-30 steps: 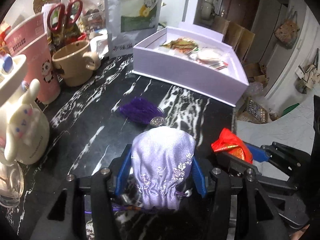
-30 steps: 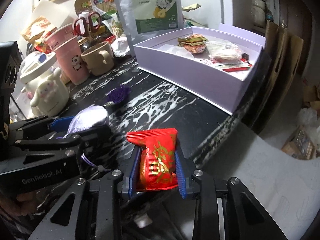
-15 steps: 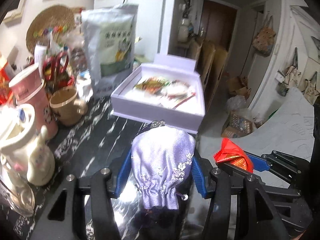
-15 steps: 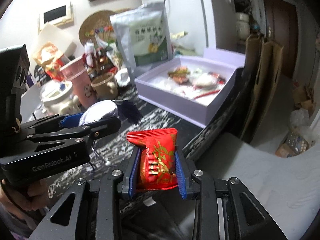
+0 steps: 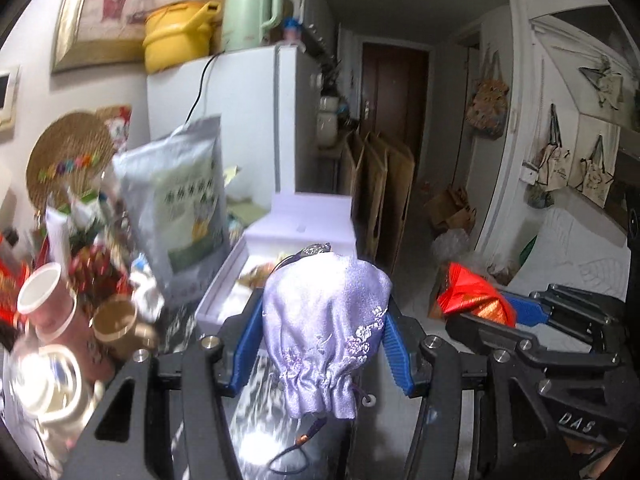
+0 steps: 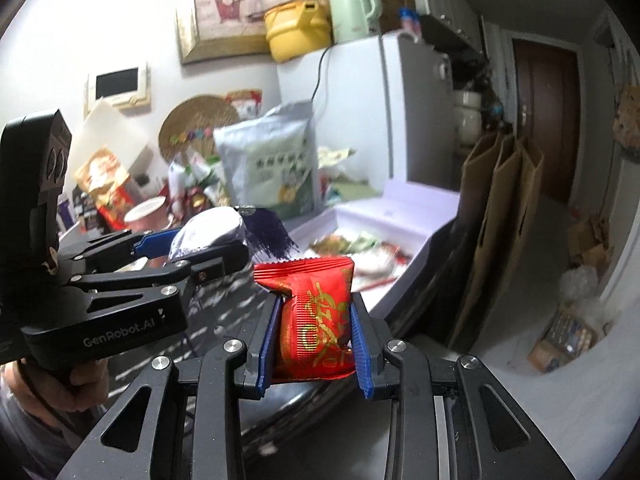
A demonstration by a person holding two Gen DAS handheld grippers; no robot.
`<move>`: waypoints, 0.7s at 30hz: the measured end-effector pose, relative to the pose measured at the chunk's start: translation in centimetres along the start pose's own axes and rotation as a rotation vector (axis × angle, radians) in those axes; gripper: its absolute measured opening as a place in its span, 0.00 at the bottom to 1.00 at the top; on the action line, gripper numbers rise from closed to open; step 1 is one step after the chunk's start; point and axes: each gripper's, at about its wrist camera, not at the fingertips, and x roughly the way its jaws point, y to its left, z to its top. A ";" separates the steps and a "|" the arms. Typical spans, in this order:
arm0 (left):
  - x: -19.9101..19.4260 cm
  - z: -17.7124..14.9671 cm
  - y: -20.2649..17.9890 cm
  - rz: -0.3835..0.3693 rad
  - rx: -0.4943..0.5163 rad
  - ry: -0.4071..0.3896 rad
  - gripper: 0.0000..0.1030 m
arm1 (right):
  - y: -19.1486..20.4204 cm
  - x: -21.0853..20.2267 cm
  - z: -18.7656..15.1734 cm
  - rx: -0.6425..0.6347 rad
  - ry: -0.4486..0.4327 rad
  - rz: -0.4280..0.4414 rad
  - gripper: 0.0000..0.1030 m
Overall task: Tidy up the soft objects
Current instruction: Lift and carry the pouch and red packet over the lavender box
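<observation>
My left gripper [image 5: 324, 320] is shut on a lilac embroidered drawstring pouch [image 5: 326, 328] and holds it in the air above the dark marble table, short of the open lilac box [image 5: 298, 226]. Its purple tassel [image 6: 270, 236] hangs from its far end. My right gripper [image 6: 314, 320] is shut on a red snack packet [image 6: 314, 312] with gold print, raised beside the left gripper [image 6: 208, 244]. The packet also shows in the left wrist view [image 5: 472, 300]. The box [image 6: 400, 216] holds several wrapped items.
Left of the box stand a large silver-green bag [image 5: 176, 208], a tan mug [image 5: 120, 324], a pink paper cup [image 5: 44, 300] and clutter. A white fridge [image 6: 400, 108] stands behind. Brown paper bags [image 6: 500, 232] lean on the floor at the right.
Both grippers have lifted with their loads and tilted upward. The pouch's tassel has come off the table. The table and box now sit lower in both views.
</observation>
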 end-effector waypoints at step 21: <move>8.9 8.9 0.3 0.009 0.088 -0.073 0.53 | -6.1 4.6 9.3 -0.020 -0.076 -0.079 0.31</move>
